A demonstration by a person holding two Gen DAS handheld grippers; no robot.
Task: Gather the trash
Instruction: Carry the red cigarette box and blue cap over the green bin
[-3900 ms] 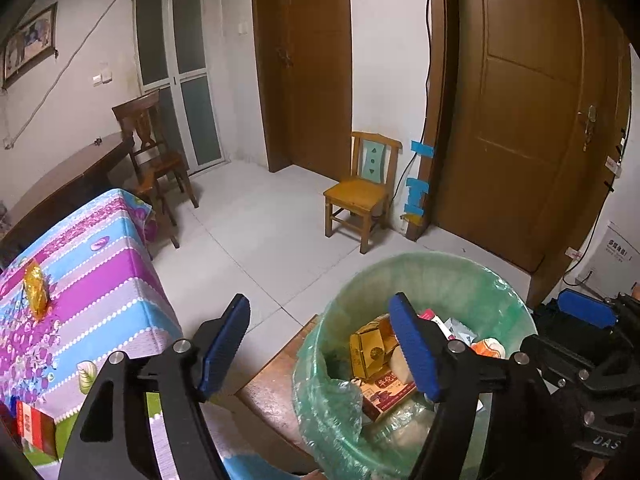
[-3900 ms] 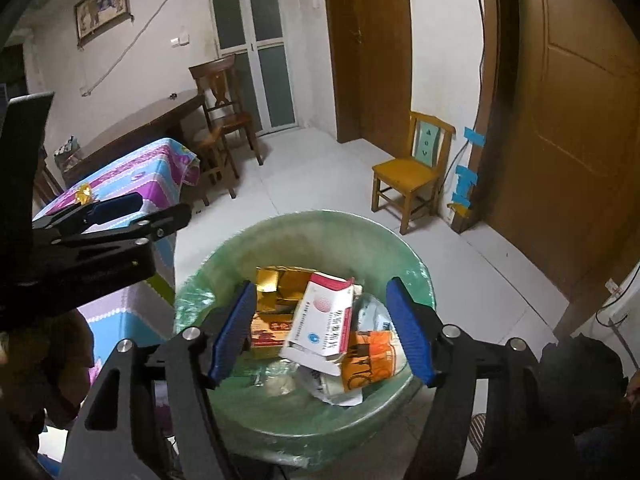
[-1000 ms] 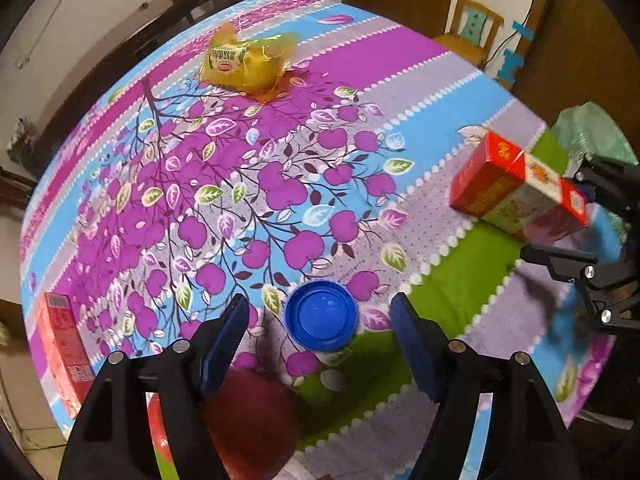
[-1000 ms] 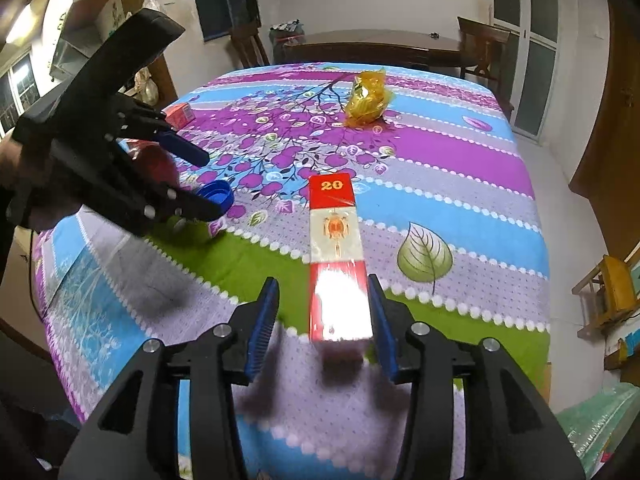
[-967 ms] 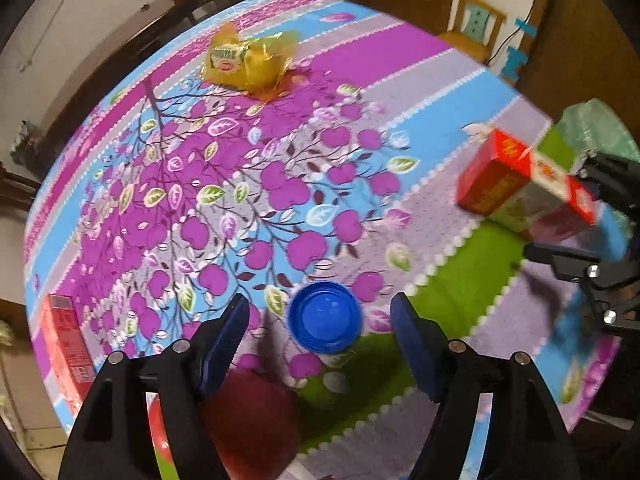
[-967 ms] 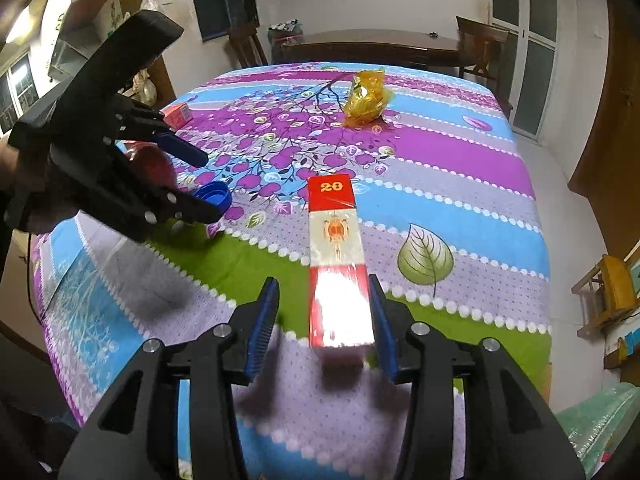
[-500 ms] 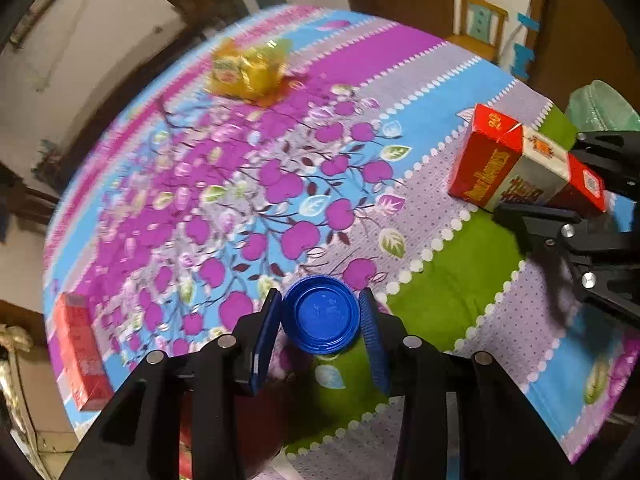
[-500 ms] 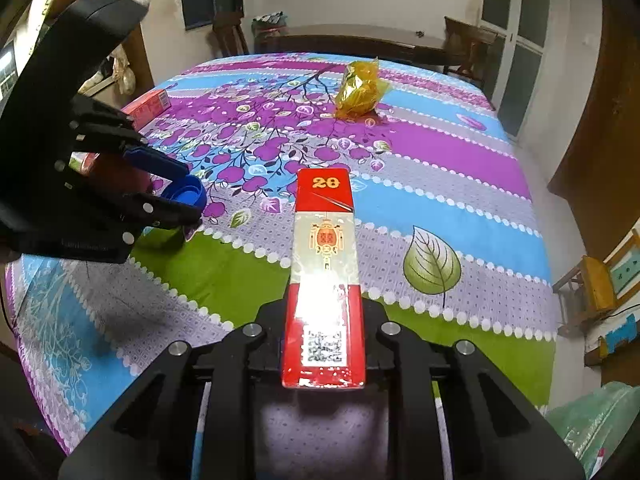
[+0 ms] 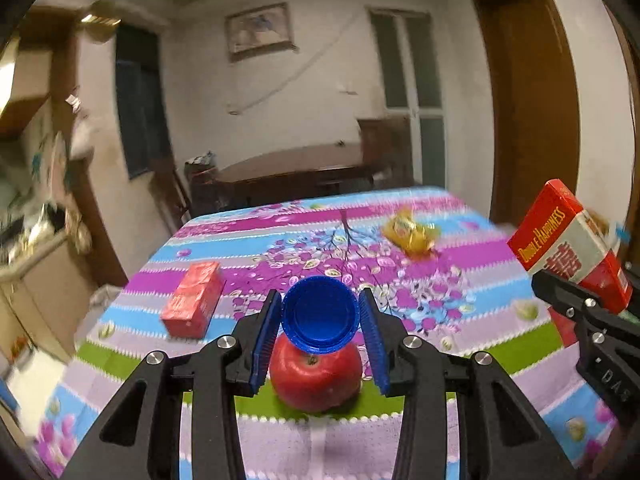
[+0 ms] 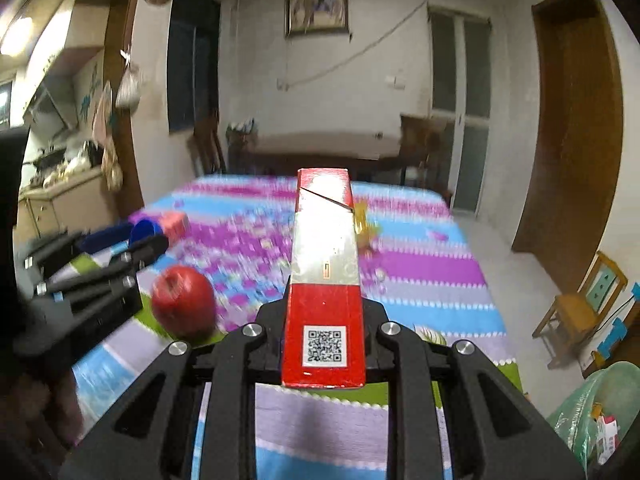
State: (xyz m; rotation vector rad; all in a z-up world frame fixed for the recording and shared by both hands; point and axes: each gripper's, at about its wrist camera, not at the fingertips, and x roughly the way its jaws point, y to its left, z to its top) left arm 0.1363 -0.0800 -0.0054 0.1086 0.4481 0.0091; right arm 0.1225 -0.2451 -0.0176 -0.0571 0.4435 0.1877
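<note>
Two red cartons [image 9: 570, 246] [image 9: 192, 300] — one blue cap [image 9: 319, 314], one apple [image 9: 316, 376], one yellow wrapper [image 9: 410, 234].

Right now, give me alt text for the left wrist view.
The left gripper grips a blue cap above a red apple on a flowered tablecloth. Behind lie a red box and yellow wrapper; the right gripper holds a red carton.

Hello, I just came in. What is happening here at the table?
A person is collecting trash with a handheld tool in each hand. The left tool is shut on a blue cap, held above the red apple. The right tool is shut on a long red carton, lifted off the flowered tablecloth. A small red box and a yellow wrapper lie on the table. The green-lined bin waits at the right.
</note>
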